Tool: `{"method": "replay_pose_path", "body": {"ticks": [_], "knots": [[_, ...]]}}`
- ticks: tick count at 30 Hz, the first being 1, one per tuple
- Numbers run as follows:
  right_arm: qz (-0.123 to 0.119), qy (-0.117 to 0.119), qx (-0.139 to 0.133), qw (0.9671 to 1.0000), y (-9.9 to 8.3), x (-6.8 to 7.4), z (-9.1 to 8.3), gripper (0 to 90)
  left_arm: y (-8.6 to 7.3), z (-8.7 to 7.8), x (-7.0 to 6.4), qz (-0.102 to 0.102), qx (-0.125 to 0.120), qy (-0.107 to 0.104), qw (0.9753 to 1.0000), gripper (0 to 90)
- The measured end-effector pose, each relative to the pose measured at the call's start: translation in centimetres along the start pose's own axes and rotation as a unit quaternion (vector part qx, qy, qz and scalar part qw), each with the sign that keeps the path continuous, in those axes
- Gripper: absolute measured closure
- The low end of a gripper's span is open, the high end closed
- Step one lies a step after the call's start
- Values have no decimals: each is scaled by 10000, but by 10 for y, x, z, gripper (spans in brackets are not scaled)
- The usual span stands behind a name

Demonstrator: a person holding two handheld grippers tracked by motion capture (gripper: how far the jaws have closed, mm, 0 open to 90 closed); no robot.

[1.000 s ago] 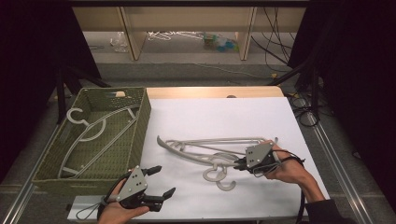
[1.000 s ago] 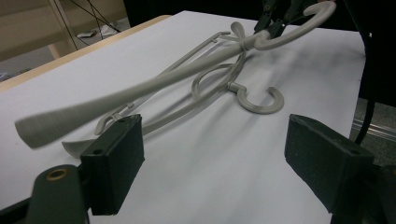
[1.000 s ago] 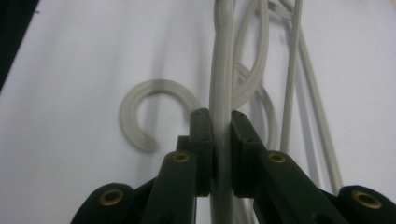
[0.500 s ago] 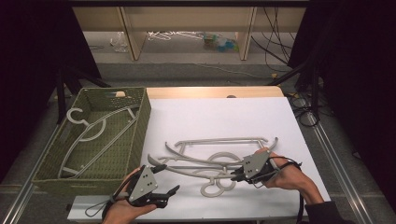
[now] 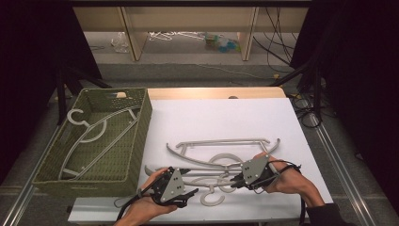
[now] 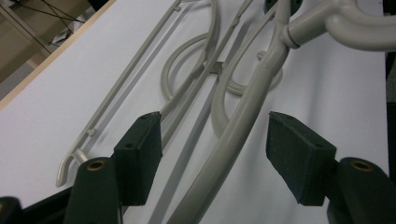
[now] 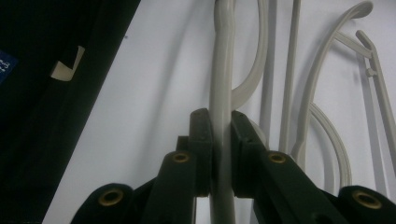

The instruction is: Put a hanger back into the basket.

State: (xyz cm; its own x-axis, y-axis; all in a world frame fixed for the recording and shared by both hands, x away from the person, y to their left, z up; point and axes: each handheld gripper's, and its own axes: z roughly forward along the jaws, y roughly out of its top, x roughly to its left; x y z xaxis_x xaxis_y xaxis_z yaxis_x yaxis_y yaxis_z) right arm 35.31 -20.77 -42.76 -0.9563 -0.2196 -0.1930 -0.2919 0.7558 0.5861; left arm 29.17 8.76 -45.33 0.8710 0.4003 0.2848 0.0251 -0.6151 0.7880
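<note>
The near hanger (image 5: 207,181), a grey plastic one, is lying on the white table (image 5: 226,117) at its front edge, with its long axis running left to right between the 2 hands and its hook (image 5: 214,197) curling toward the person. The right gripper (image 5: 234,182) is clamping one arm of it: in the right gripper view the grey bar (image 7: 221,140) is passing straight up between the 2 black jaws, which are pressing narrowly on it from both sides.

The left gripper (image 5: 192,193) is sitting at the hanger's other end with its jaws standing wide. In the left gripper view the shoulder bar (image 6: 243,121) is running diagonally up through the gap, touching neither pad, a little nearer the right-hand one. So the bar is already lying between those jaws and along the line the gripper is pointing; judging from that, closing would catch it without much reaching.

A second hanger (image 5: 221,148) is lying just behind, parallel, its hook overlapping the near one's, so lifting may be dragging it along. The green woven basket (image 5: 141,141), already holding 2 hangers, is standing to the left, much closer to the left gripper.
</note>
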Motion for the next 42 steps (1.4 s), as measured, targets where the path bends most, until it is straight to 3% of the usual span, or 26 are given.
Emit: {"method": "replay_pose_path", "body": {"ticks": [5, 12, 16, 24, 25, 28, 31, 33, 36, 37, 38, 42], "knots": [[-6, 84, 3, 10000, 1, 1, 3, 821, 6, 7, 0, 157, 118, -131, 9997, 433], [-38, 110, 60, 9999, 2, 1, 2, 821, 13, 20, -2, 537, 369, -494, 9967, 619], [-29, 68, 66, 10000, 1, 1, 2, 820, 17, 20, -3, 846, 518, -419, 9942, 671], [103, -25, -180, 9998, 1, -2, -3, 809, 27, 13, 1, 930, 580, -379, 9932, 740], [164, -53, -223, 9996, 1, -2, -5, 801, 28, 13, 1, 889, 579, -387, 9936, 750], [238, -222, -323, 9989, 2, -3, -9, 783, 27, 13, 4, 501, 580, -576, 9954, 761], [422, -446, -258, 9978, 2, -4, -10, 756, 28, 14, 3, 308, 648, -591, 9957, 767], [528, -592, -358, 9962, 1, -6, -11, 724, 29, 12, 6, 19, 596, -728, 9956, 772], [872, -805, -529, 9915, 2, -7, -14, 632, 31, 8, 9, -289, 540, -814, 9948, 785], [961, -914, -564, 9896, 2, -8, -15, 610, 31, 7, 10, -500, 502, -868, 9937, 787], [1062, -994, -599, 9875, 3, -8, -16, 582, 31, 5, 12, -541, 509, -850, 9936, 787], [1372, -1249, -762, 9797, 6, -7, -21, 501, 29, 0, 18, -949, 490, -919, 9900, 787]]}}
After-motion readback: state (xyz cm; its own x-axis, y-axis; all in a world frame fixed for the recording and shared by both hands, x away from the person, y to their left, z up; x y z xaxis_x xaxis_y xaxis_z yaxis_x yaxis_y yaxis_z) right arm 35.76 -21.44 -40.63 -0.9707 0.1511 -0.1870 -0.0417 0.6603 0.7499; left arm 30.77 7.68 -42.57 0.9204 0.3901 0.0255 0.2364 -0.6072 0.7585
